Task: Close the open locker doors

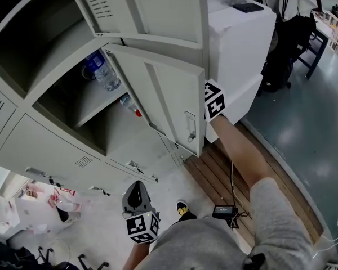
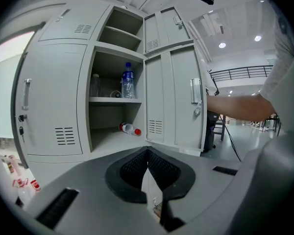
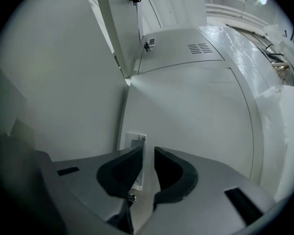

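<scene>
A grey locker door (image 1: pixel 169 97) stands ajar next to an open compartment (image 2: pixel 115 102). An upright water bottle (image 2: pixel 128 81) is on that compartment's shelf, and a second bottle (image 2: pixel 129 128) lies below it. My right gripper (image 1: pixel 209 103) is at the door's free edge, above the handle (image 1: pixel 190 127). In the right gripper view its jaws (image 3: pixel 148 155) straddle that edge beside a latch plate (image 3: pixel 135 143), shut on it with a narrow gap. My left gripper (image 1: pixel 136 196) hangs low in front of the lockers, shut with nothing in it (image 2: pixel 147 155). Another door (image 3: pixel 117 23) stands open higher up.
A white cabinet (image 1: pixel 239 44) stands right of the lockers, with a black bag (image 1: pixel 284 55) beyond it. A slatted wooden strip (image 1: pixel 225 176) runs along the floor, with a small black device and cable (image 1: pixel 222 211) on it. Pink and white clutter (image 1: pixel 39 201) lies at the lower left.
</scene>
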A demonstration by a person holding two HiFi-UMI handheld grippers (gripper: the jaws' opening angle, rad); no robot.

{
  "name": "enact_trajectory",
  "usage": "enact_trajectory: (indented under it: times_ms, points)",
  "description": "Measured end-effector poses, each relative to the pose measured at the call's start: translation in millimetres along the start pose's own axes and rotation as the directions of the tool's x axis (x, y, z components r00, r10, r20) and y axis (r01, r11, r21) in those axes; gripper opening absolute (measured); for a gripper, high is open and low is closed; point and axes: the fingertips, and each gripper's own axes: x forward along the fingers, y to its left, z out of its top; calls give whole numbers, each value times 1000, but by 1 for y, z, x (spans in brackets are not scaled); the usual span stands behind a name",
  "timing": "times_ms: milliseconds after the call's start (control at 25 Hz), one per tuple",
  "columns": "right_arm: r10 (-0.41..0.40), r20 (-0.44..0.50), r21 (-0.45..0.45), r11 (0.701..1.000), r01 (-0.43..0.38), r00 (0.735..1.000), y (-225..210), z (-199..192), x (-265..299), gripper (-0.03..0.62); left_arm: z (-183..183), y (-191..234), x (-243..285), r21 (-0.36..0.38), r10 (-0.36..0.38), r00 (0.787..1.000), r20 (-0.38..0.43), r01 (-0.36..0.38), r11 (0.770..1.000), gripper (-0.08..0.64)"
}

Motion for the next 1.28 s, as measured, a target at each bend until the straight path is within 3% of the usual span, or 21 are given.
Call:
enact_trajectory:
  times_ms: [440, 680, 1000, 1280]
  points:
    - [9, 15, 29, 1000, -9, 1000, -9, -2, 15, 81, -3, 20, 3, -8, 42, 999, -11, -42, 999, 6]
    - [0, 28, 46, 999, -1, 1000, -15, -2, 11, 82, 0, 11, 3, 5, 26, 1000, -10, -26, 1000, 6]
    - [-86, 18, 14, 996, 86, 996, -25, 0, -68, 81, 4, -20, 3, 31, -44, 999, 6, 44, 999, 6]
    - [-171, -18, -31, 985, 170, 985, 1, -11, -173, 81, 7, -67, -1, 44, -148, 989, 19, 147, 988, 6]
